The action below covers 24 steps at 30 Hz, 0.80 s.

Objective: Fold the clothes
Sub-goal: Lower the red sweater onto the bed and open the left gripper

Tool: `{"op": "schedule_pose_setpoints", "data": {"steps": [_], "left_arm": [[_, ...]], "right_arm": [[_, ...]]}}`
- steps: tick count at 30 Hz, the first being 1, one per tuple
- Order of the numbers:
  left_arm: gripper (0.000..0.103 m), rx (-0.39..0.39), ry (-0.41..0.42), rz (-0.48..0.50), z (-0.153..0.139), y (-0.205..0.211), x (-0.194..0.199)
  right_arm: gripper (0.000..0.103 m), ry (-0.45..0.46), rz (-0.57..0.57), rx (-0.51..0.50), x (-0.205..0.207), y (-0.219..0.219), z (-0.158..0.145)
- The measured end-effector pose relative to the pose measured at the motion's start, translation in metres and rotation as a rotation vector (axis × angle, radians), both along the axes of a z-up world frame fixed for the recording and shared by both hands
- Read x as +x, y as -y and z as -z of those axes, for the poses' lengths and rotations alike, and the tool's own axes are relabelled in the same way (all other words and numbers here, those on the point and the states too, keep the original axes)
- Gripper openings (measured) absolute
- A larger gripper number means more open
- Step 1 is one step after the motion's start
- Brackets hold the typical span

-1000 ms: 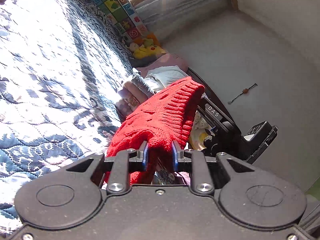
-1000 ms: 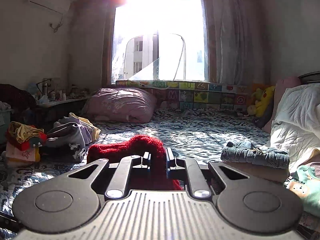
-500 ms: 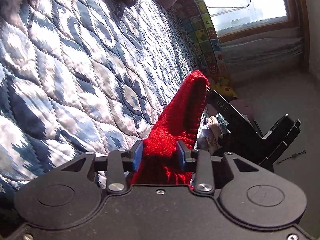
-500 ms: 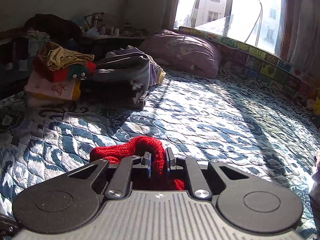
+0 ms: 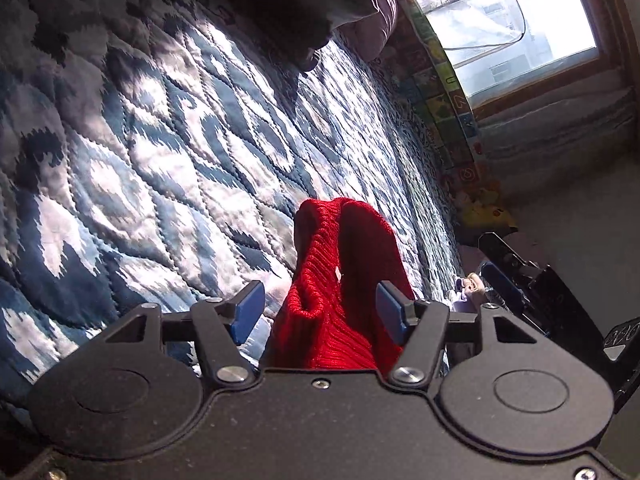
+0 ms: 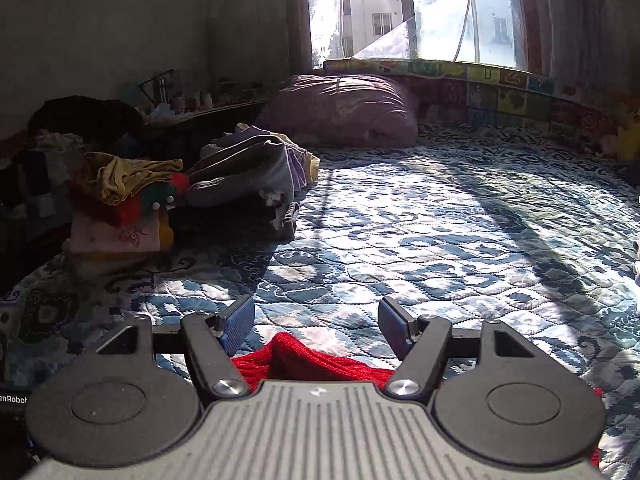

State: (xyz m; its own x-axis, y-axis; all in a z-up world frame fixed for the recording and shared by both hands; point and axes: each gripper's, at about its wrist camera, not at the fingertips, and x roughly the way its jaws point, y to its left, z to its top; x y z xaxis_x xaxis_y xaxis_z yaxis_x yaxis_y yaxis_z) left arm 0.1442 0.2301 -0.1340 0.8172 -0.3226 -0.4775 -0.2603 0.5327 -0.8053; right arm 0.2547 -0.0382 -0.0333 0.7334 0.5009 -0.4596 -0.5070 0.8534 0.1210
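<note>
A red knitted sweater (image 5: 344, 280) lies bunched on the blue-and-white quilted bed (image 5: 160, 168). In the left wrist view my left gripper (image 5: 320, 312) stands open, its blue pads (image 5: 248, 310) spread to either side of the red knit and apart from it. In the right wrist view my right gripper (image 6: 318, 322) is open too, and the sweater (image 6: 304, 362) lies low between and just behind its fingers, partly hidden by the gripper body. The other gripper's black frame (image 5: 536, 292) shows at the right of the left wrist view.
A pile of folded and loose clothes (image 6: 132, 196) sits at the left of the bed, with grey garments (image 6: 248, 176) beside it. A pink pillow (image 6: 344, 108) and a colourful play-mat border (image 6: 500, 88) lie under the window. The quilt (image 6: 420, 232) stretches ahead.
Both grippers have let go of the red sweater and opened wide. The sweater has dropped onto the quilt. Both cameras sit lower and closer to the bed than before.
</note>
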Motion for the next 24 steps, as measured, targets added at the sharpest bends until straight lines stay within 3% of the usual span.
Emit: {"op": "schedule_pose_setpoints", "data": {"steps": [3,7,12,16,20,23,24], "left_arm": [[0.061,0.029,-0.033,0.021,0.005,0.012,0.011],[0.061,0.070,-0.075,0.034,0.011,0.027,0.021],[0.061,0.138,-0.099,0.039,0.016,0.045,0.030],[0.059,0.225,-0.100,0.031,0.010,0.056,0.029],[0.059,0.314,-0.081,0.018,0.001,0.063,0.029],[0.059,0.409,-0.046,0.036,-0.011,0.074,0.029],[0.059,0.441,-0.029,0.049,-0.015,0.078,0.029]], "right_arm": [[0.073,-0.040,0.135,0.088,-0.015,0.064,0.006],[0.073,-0.155,0.410,0.181,-0.040,0.157,0.045],[0.073,-0.338,0.696,0.278,-0.064,0.227,0.103],[0.073,-0.419,0.714,0.486,-0.080,0.245,0.133],[0.073,-0.490,0.689,0.615,-0.085,0.243,0.141],[0.062,-0.511,0.673,0.666,-0.086,0.233,0.143],[0.053,-0.517,0.657,0.674,-0.086,0.230,0.144]]}}
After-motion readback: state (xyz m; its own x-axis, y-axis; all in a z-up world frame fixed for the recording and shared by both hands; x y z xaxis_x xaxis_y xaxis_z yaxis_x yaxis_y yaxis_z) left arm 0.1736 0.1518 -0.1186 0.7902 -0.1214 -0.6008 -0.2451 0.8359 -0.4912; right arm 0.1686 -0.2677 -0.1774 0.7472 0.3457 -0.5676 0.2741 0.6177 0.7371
